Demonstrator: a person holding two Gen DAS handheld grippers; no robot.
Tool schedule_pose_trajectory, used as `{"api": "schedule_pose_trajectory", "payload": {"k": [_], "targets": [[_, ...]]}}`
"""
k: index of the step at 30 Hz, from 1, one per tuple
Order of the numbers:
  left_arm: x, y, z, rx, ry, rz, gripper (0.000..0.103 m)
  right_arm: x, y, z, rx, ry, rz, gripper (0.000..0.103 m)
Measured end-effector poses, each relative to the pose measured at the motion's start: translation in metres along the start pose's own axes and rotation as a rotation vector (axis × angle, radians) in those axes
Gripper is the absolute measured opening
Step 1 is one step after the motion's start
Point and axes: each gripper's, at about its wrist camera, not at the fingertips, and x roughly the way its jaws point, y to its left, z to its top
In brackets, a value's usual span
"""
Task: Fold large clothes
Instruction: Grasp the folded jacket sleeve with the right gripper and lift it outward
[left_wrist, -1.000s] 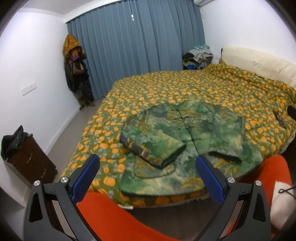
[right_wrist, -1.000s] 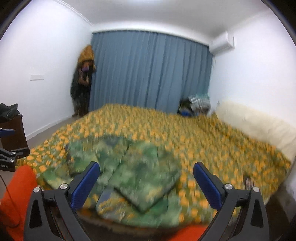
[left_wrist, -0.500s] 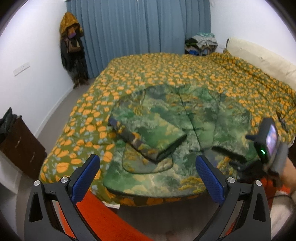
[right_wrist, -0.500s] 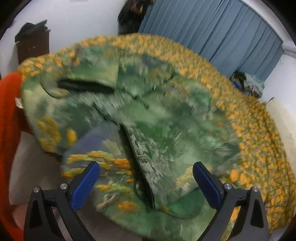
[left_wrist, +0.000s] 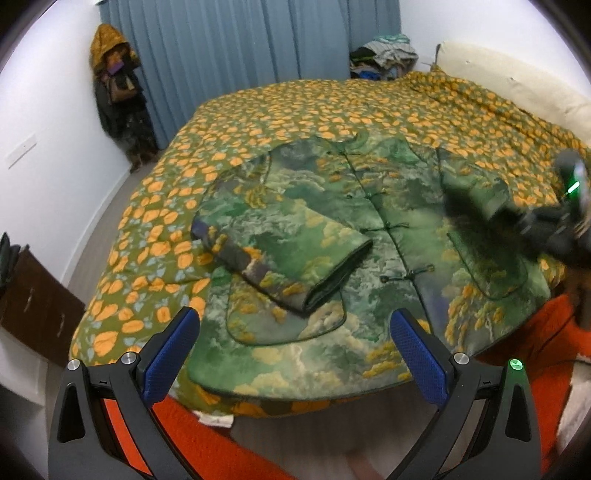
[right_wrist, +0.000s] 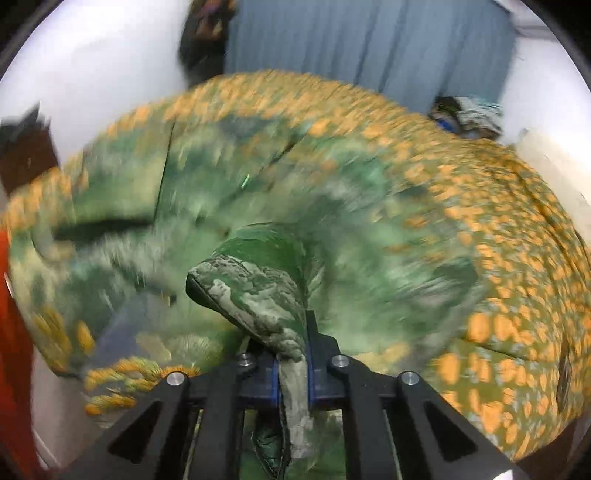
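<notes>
— Right wrist view: our right tool (right_wrist: 291, 373) has just closed on the jacket's (left_wrist: 369, 258) right sleeve (right_wrist: 258, 291).
— Yes; the jacket lies on the bed (left_wrist: 295, 107), its body to the left, and our left tool (left_wrist: 295, 354) waits wide.

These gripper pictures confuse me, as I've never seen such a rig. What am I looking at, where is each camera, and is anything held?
A person holds a two-finger gripper in each hand; each carries a camera looking along its fingers. The left view shows the left gripper open and empty, above a green padded jacket spread on a bed with an orange-flowered cover. One sleeve is already folded across the jacket. In the blurred right view, the right gripper has just closed, pinching a fold of the jacket's other sleeve.
</notes>
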Motion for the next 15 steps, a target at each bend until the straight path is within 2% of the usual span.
{"api": "schedule_pose_trajectory", "payload": {"k": [2,6,8,11,15], "targets": [[0.002,0.002,0.006,0.007,-0.015,-0.006,0.103,-0.024,-0.024,0.008,0.044,-0.05,-0.045,0.01],[0.01,0.007,0.019,0.024,-0.032,0.017,0.103,-0.066,-0.097,0.016,0.17,-0.13,-0.198,0.01],[0.015,0.009,0.026,0.03,-0.039,0.026,0.103,-0.071,-0.135,0.011,0.241,-0.117,-0.267,0.01],[0.021,0.014,0.035,0.044,-0.056,0.031,0.103,-0.057,-0.191,0.001,0.348,-0.076,-0.332,0.01],[0.027,0.02,0.044,0.079,-0.064,0.025,0.103,-0.034,-0.268,-0.04,0.566,0.02,-0.414,0.013]]}}
